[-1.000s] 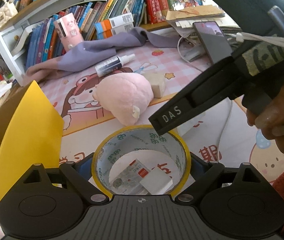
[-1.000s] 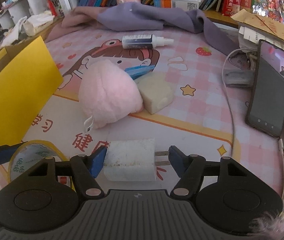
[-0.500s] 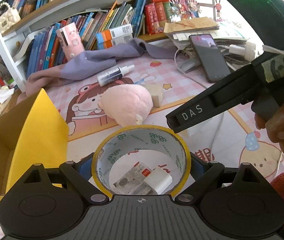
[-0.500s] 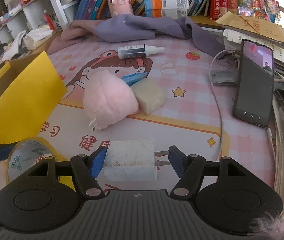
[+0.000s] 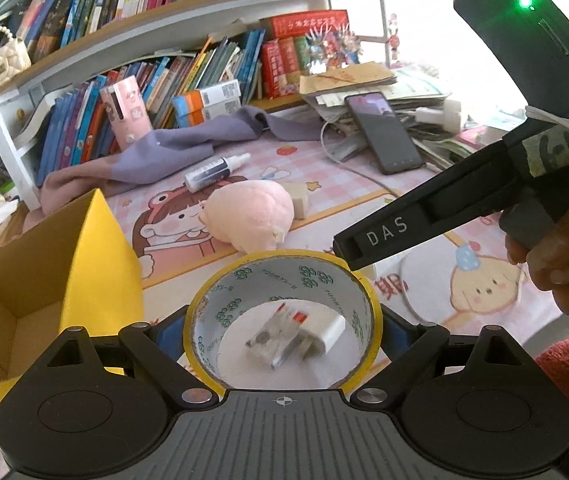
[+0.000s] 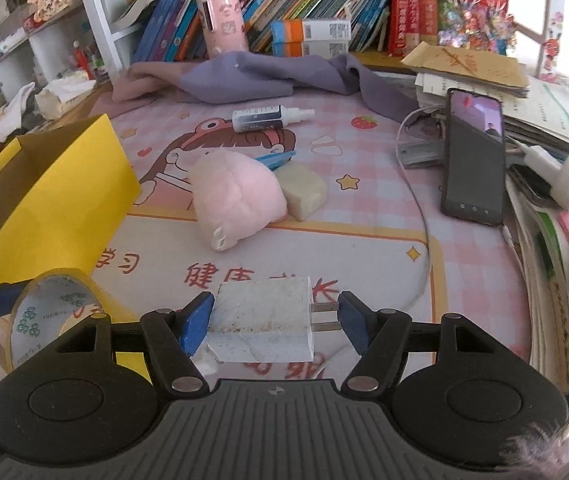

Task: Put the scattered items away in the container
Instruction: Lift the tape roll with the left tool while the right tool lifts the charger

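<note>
Left wrist: left tool grips one tape roll; right tool grips one charger.

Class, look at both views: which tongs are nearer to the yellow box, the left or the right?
Left. The left tongs, gripping the tape roll, sit right beside the yellow box. The right tongs, holding the white charger, are farther off, beyond the tape roll.

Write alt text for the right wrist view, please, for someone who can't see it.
The right gripper holds a white charger above a pink cartoon mat. Beyond lie a pink plush, a spray bottle and a phone; an open yellow box stands left, and a tape roll shows at lower left.
</note>
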`<state>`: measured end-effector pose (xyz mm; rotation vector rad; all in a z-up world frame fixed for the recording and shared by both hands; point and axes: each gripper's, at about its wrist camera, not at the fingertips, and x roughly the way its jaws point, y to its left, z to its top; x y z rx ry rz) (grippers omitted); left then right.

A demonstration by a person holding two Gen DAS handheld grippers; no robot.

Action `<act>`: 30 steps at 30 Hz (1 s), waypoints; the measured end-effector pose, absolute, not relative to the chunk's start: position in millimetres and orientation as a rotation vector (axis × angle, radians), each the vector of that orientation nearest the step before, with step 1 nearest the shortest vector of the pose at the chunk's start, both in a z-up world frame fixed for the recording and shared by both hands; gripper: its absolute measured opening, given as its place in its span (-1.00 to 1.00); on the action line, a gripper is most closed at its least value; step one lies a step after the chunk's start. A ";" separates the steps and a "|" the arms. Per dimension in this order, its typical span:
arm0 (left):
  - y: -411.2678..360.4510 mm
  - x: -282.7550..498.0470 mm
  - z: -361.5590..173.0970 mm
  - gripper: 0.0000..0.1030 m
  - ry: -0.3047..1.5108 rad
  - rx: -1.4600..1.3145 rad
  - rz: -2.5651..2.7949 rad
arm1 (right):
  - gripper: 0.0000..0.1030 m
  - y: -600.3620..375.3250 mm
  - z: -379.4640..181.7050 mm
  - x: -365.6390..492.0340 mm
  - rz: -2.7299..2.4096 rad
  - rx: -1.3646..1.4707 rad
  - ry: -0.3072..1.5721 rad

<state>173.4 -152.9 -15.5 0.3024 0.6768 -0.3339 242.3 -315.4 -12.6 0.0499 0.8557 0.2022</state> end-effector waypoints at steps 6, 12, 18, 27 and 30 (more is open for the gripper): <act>-119.3 137.5 -10.0 0.80 0.648 0.290 -0.376 | 0.27 -285.3 -5.8 200.9 0.139 0.042 0.836; -85.2 100.1 -2.6 0.80 0.619 0.302 -0.383 | 0.27 -249.1 -2.3 157.1 0.108 0.032 0.825; -49.6 67.7 -1.6 0.80 0.629 0.330 -0.357 | 0.27 -213.7 -3.1 119.9 0.106 0.065 0.805; 1.6 35.8 2.8 0.80 0.652 0.293 -0.254 | 0.27 -164.1 -0.6 89.2 0.168 0.072 0.793; 17.0 30.4 3.3 0.80 0.659 0.257 -0.208 | 0.27 -150.9 1.3 84.3 0.196 0.053 0.791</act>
